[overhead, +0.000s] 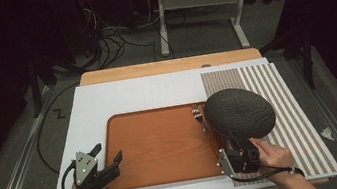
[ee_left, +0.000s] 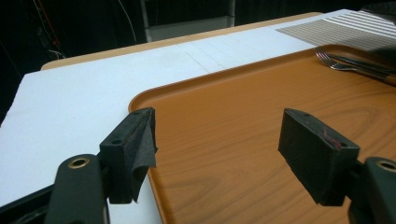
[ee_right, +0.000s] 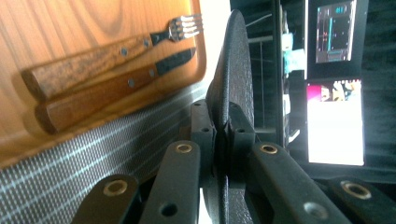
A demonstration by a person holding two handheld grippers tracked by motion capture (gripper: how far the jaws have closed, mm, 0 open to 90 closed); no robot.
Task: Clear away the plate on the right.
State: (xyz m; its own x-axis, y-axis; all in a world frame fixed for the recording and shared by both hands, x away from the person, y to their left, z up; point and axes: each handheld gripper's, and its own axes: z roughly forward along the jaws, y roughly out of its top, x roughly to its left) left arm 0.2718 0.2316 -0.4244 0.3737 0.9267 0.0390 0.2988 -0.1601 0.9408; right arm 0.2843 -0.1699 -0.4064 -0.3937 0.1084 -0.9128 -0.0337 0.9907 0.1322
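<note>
**Two grippers at the tray, one pinching a dark plate**

High view: the right gripper (overhead: 231, 140) has its jaws pressed onto the near rim of a black textured plate (overhead: 240, 112), which spreads out ahead of the jaws, over the right edge of the wooden tray (overhead: 158, 144) and the striped placemat (overhead: 284, 107). A fork (overhead: 197, 114) lies just to the left of the plate, partly hidden beneath it. The left gripper (overhead: 107, 156) sits at the tray's near left corner, jaws spread, nothing between them. All of this rests on a white surface (overhead: 107, 101).

Left gripper view: the jaws stand wide apart and empty; one is over the white surface (ee_left: 70, 107) at the tray's rim, the other over the bare tray (ee_left: 233, 121). The fork (ee_left: 345, 63) lies well ahead of the jaws, at the far right.

Right gripper view: both jaws clamp the plate (ee_right: 231, 88) edge-on, its rim running straight up from between them. Off to the left of the jaws, the fork (ee_right: 140, 44) and a wooden-handled knife (ee_right: 116, 91) lie side by side on the tray (ee_right: 70, 18), with the placemat (ee_right: 70, 158) below.
</note>
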